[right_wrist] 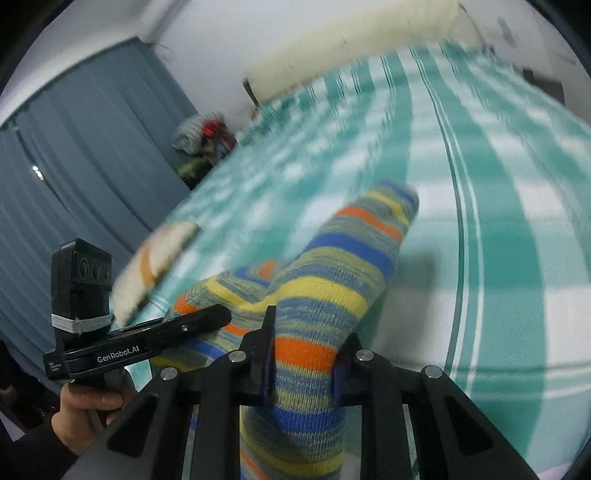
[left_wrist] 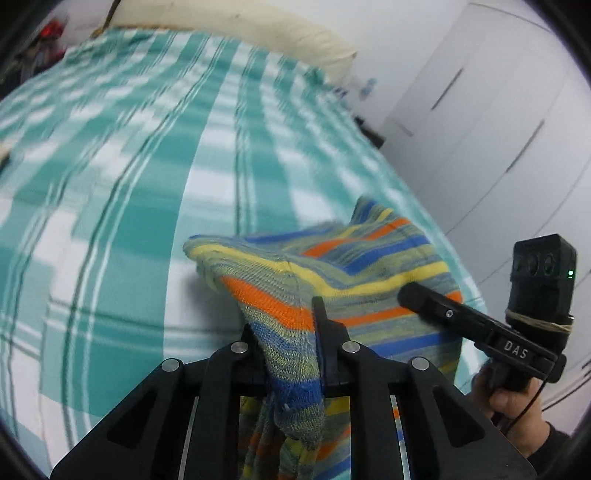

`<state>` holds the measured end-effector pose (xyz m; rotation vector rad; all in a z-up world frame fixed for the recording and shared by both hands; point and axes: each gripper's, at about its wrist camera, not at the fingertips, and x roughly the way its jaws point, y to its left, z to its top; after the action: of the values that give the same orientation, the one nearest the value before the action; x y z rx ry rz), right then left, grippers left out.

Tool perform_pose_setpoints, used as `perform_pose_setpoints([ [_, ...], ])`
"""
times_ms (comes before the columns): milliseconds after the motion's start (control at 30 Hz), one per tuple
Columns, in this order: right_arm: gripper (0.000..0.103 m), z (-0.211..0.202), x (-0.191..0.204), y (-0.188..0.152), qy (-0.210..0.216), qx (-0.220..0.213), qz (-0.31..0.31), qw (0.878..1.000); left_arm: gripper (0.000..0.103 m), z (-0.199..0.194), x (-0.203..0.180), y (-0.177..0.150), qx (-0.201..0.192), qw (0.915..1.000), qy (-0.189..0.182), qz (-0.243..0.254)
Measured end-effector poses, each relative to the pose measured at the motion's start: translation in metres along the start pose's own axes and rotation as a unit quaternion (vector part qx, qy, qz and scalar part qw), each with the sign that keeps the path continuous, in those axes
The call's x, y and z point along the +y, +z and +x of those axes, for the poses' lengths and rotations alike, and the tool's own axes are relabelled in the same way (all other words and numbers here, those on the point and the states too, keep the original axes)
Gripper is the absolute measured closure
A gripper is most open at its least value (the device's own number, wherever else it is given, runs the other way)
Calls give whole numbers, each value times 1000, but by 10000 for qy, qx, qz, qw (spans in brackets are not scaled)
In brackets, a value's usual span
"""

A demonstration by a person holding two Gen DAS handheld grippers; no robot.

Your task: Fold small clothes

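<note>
A small striped knit garment [left_wrist: 332,266] in blue, yellow, orange and grey-green hangs in the air above the bed, held by both grippers. My left gripper [left_wrist: 291,332] is shut on one edge of it; cloth drapes down between its fingers. My right gripper [right_wrist: 306,350] is shut on another part of the same garment [right_wrist: 332,266], with a striped tube of cloth running forward from its fingers. The right gripper also shows in the left wrist view [left_wrist: 410,291], close at the garment's right side. The left gripper shows in the right wrist view [right_wrist: 218,314].
A bed with a teal and white checked cover [left_wrist: 147,184] lies under the garment. A cream bolster [left_wrist: 258,26] runs along its far end. White wardrobe doors [left_wrist: 498,129] stand on the right. A grey curtain [right_wrist: 74,166], a clothes pile [right_wrist: 203,136] and a pale cloth item [right_wrist: 155,254].
</note>
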<state>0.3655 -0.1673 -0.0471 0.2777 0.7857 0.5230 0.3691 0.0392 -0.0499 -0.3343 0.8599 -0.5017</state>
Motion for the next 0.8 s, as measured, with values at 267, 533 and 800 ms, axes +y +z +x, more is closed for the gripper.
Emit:
perform_pose_setpoints([
  [267, 69, -8, -43, -51, -567, 879, 808, 9912, 55, 55, 15, -88, 1557, 9845, 785, -201],
  [533, 16, -91, -40, -116, -1942, 533, 274, 9791, 2, -51, -40, -139, 111, 9560, 2651, 1251],
  [800, 14, -150, 42, -159, -2041, 631, 125, 9768, 2, -100, -79, -174, -20, 9309, 3558, 826],
])
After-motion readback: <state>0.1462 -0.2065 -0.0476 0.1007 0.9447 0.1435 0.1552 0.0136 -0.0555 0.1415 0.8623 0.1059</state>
